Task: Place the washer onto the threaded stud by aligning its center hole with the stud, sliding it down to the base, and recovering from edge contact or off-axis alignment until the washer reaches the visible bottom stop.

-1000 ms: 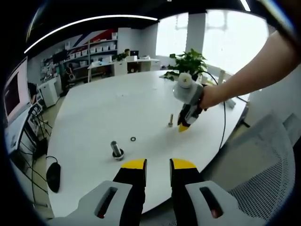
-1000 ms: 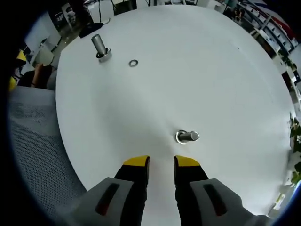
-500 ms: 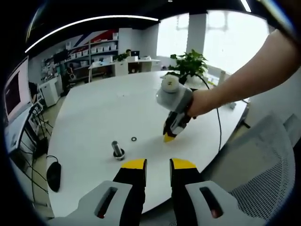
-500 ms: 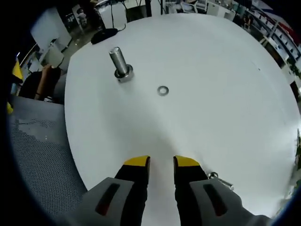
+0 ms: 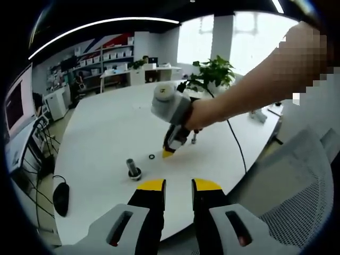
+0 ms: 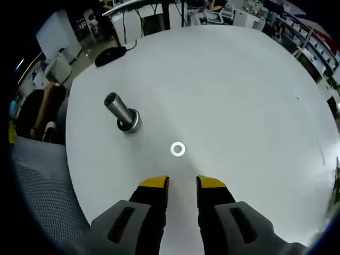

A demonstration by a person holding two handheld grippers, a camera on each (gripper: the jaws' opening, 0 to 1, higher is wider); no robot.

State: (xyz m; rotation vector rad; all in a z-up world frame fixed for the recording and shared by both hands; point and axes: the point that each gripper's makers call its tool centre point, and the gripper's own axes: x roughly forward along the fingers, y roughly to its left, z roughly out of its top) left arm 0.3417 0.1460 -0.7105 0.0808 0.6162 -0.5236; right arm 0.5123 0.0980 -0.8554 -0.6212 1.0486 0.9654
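A small steel washer [image 6: 177, 149] lies flat on the white round table [image 6: 239, 106], just ahead of my right gripper [image 6: 182, 183], whose yellow-tipped jaws stand open and hold nothing. The thick threaded stud [image 6: 123, 112] stands upright on its base, left of and beyond the washer. In the left gripper view the right gripper [image 5: 169, 153] points its tip down at the table right beside the washer [image 5: 151, 156], with the stud [image 5: 132, 169] a little to the left. My left gripper [image 5: 179, 186] hangs open near the table's front edge, holding nothing.
A second, thinner stud [image 5: 194, 140] stands behind the person's hand. A black mouse [image 5: 60, 199] lies at the table's left edge, a potted plant [image 5: 212, 71] and a cable at the far side. A grey mesh chair [image 5: 303, 186] stands on the right.
The right gripper has swept left from the thin stud to just above the washer, so washer and thick stud now sit close in its view. The left gripper has stayed put.
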